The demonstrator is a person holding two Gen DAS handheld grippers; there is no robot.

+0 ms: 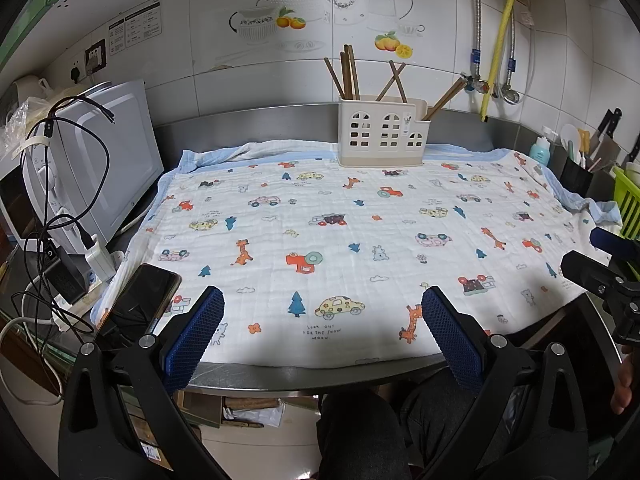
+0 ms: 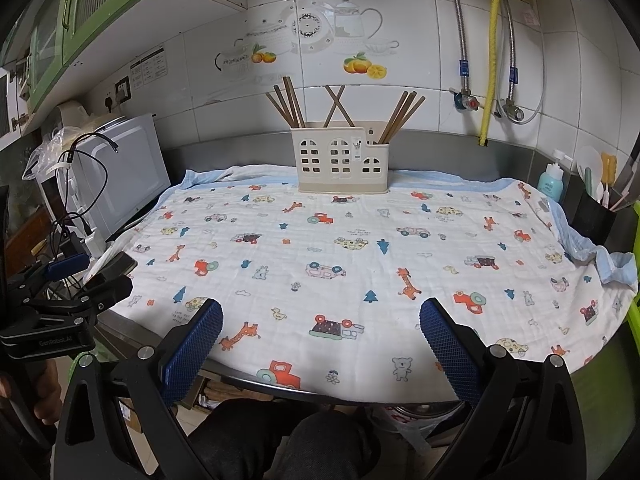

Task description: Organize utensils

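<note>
Standing at the back of the counter, on the far edge of a white muslin cloth printed with cars, giraffes and trees (image 2: 344, 256), is a cream plastic utensil holder with window-shaped cut-outs (image 2: 340, 162). Contents: brown wooden chopsticks (image 2: 290, 104), sorted into three groups. One bundle leans in the left compartment, a crossed pair sits in the middle, and a further bundle angles out of the lower right compartment.

Left gripper (image 1: 322, 320): blue-padded jaws spread wide, holding nothing, poised over the near edge of the cloth, well apart from the holder.

Right gripper (image 2: 320, 332): likewise wide and empty, at the near edge.

Cloth surface: no loose chopstick or other utensil visible in either view.

Surroundings: a white microwave oven (image 1: 104, 168) at the left with black cables draped over it, a dark smartphone (image 1: 140, 300) on the cloth's near left corner, and a black tool pot (image 2: 592, 216) at the right.

Status, as a judgement: every utensil in sight already stands in the holder, so the sorting appears complete or very nearly so. Nothing seems left beyond perhaps straightening the crossed pair.
</note>
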